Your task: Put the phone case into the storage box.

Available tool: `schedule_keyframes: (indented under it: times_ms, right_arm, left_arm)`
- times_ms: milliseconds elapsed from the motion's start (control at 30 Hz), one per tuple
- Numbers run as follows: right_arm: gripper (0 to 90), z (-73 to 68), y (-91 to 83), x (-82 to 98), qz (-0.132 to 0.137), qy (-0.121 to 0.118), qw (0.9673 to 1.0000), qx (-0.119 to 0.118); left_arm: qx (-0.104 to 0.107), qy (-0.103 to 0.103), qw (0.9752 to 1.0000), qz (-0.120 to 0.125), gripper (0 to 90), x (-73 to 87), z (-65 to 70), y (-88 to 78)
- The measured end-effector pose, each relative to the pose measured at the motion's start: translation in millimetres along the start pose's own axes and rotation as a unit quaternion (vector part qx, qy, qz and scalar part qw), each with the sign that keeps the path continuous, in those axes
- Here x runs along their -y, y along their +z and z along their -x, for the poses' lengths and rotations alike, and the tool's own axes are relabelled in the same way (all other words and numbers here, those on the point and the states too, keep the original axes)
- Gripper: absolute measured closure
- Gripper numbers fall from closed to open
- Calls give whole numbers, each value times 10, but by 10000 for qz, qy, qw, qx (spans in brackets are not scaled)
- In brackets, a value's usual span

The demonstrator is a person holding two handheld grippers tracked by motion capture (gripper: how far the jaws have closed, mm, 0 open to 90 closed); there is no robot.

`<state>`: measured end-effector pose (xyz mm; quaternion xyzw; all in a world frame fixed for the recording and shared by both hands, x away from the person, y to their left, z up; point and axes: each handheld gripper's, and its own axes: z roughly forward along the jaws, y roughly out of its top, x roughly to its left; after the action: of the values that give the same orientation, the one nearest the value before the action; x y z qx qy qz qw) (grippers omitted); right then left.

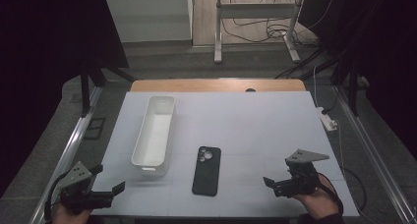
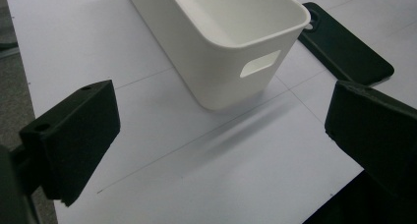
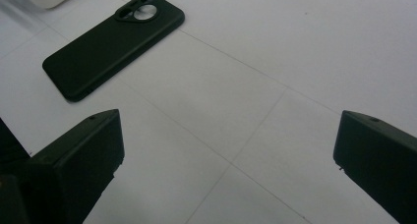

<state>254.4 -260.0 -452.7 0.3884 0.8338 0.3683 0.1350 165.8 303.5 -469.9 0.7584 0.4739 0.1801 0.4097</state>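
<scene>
Bin handle slot (image 2: 260, 67) at centre of left gripper view; phone case (image 3: 113, 44) upper left of right gripper view. Left gripper (image 1: 105, 182), right gripper (image 1: 275, 182): low in high view, fingers spread, empty.

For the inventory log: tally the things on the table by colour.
White: 1, the bin
Black: 1, the phone case
Total: 2

Dim room; grey floor (image 1: 162, 62), metal stand (image 1: 255, 17), loose cables (image 1: 255, 30).
</scene>
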Motion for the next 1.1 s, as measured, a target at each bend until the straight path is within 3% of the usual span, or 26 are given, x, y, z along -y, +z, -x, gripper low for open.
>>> schedule_keyframes:
  times_ms: [200,667,1100]
  right_arm:
    - [0,-22,49,-66,36,33,9999,-118]
    - [0,-151,229,-224,-56,-179,9987,-467]
    - [0,-282,365,-345,-182,-364,9975,-577]
  left_arm:
    - [-6,30,10000,-7,8,-1,6,1]
    - [-7,55,10000,-14,8,-1,12,4]
    - [-6,72,10000,-14,8,-1,15,1]
